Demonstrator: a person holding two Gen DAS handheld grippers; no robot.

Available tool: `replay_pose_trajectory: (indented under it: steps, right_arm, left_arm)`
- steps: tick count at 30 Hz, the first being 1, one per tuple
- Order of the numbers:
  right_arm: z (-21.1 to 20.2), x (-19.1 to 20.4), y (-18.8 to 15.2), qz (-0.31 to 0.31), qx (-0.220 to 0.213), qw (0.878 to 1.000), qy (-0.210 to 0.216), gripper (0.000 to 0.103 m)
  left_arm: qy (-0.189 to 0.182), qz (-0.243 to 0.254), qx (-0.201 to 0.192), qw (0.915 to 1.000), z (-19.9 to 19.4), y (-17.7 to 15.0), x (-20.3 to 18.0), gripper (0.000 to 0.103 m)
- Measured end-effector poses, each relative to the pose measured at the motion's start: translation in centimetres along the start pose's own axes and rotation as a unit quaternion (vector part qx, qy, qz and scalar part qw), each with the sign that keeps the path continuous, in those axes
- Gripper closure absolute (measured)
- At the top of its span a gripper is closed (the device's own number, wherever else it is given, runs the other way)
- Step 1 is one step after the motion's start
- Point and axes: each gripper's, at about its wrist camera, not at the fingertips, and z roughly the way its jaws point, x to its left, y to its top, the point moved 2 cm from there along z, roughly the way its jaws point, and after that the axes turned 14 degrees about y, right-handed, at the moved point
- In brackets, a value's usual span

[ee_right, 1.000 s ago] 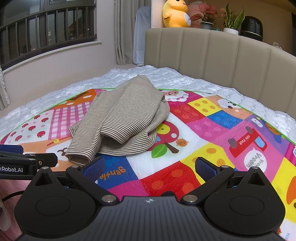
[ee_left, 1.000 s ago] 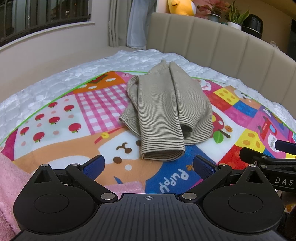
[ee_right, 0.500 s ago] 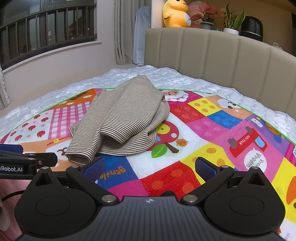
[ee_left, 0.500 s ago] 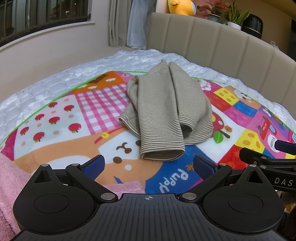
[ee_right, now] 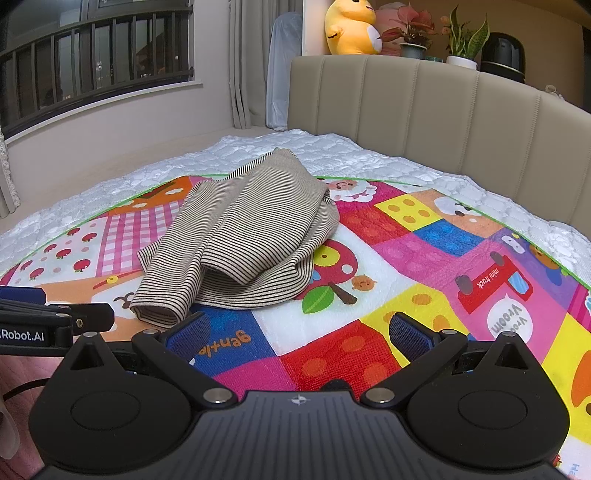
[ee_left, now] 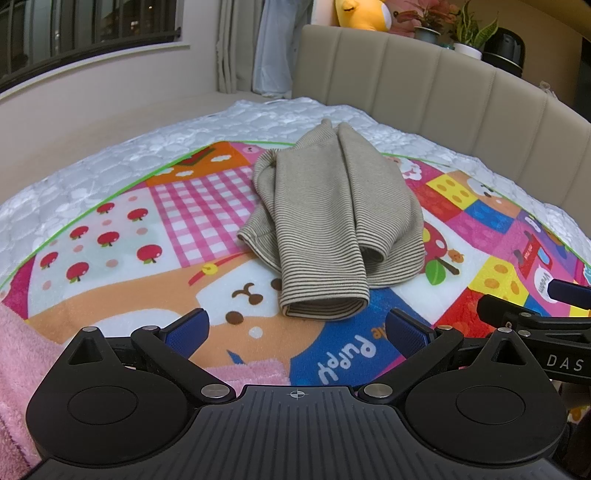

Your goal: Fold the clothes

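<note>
Hovering short of the striped garment, bunched on the colourful play mat, with left gripper and right gripper both spread and empty; likely pre-grasp, next pinching an edge to flatten it out.

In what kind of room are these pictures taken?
Most likely a bedroom at home: a white quilted mattress under a colourful cartoon play mat, a beige padded headboard, and a yellow plush toy on the ledge behind it.
</note>
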Motion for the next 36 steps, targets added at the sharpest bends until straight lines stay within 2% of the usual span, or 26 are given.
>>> replay_pose_trajectory:
  steps: [36]
  right_arm:
    - [0.17, -0.01, -0.22, -0.001, 0.004, 1.0, -0.002, 0.0]
  left_arm:
    - [-0.003, -0.001, 0.0, 1.0, -0.01, -0.06, 0.02, 0.0]
